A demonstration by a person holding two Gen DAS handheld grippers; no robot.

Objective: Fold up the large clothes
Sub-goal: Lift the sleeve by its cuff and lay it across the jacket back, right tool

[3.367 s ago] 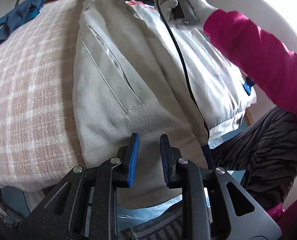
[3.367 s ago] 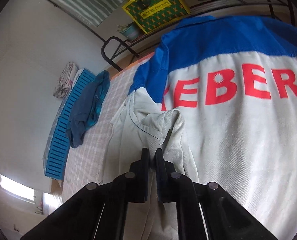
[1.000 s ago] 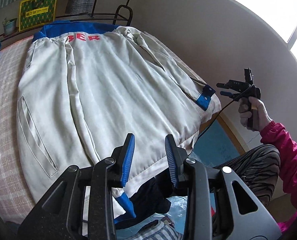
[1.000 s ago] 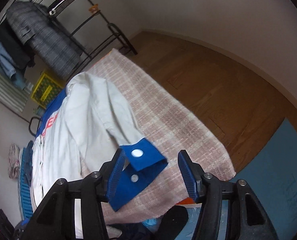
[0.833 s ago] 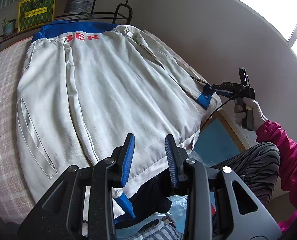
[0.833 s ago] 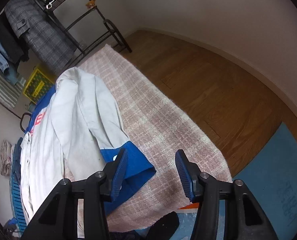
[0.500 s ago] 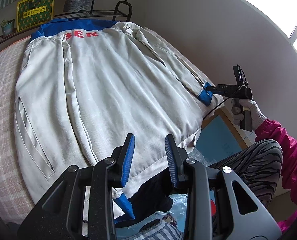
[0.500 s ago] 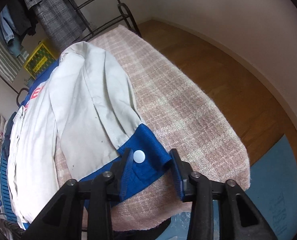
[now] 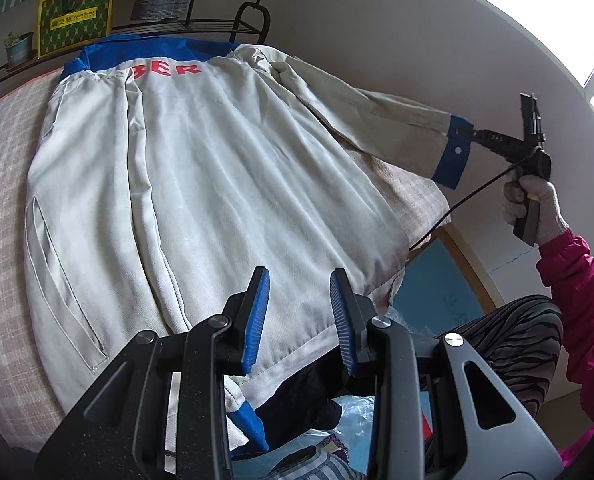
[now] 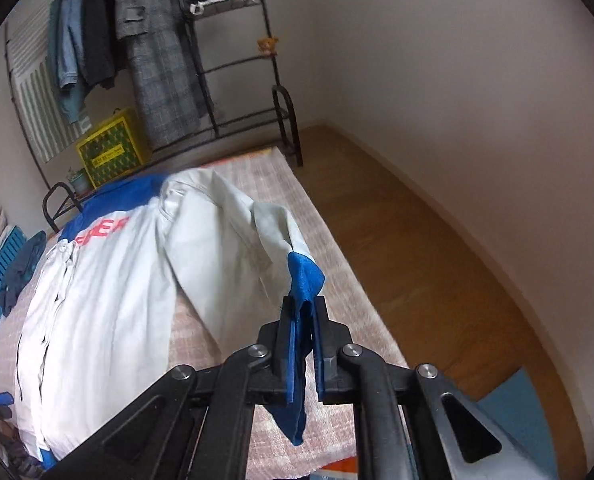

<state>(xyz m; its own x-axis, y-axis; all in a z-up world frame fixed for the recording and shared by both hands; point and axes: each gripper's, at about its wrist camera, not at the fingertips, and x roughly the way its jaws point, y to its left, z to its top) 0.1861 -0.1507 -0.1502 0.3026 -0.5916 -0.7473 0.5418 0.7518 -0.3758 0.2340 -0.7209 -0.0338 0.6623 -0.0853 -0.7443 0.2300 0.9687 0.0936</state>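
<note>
A large white jacket (image 9: pixel 201 184) with a blue yoke and red letters lies back-up on a pink checked blanket (image 9: pixel 1 208). My left gripper (image 9: pixel 299 316) is open and empty, just above the jacket's near hem. My right gripper (image 10: pixel 302 344) is shut on the blue cuff (image 10: pixel 303 280) of the jacket's right sleeve and holds the sleeve lifted off the blanket. In the left wrist view the right gripper (image 9: pixel 471 136) pulls the sleeve (image 9: pixel 377 120) out to the right, with the cuff (image 9: pixel 453 152) hanging from it.
A black metal rack (image 10: pixel 233 80) with hanging clothes stands at the far end, with a yellow bag (image 10: pixel 113 152) beside it. A dark blue garment (image 10: pixel 21 272) lies at the blanket's left edge. Wooden floor (image 10: pixel 437 260) lies to the right. The person's legs (image 9: pixel 509 344) are near the bed's corner.
My right gripper has closed on the blue cuff and lifted the sleeve up and outward to the right. My left gripper has stayed open over the hem.
</note>
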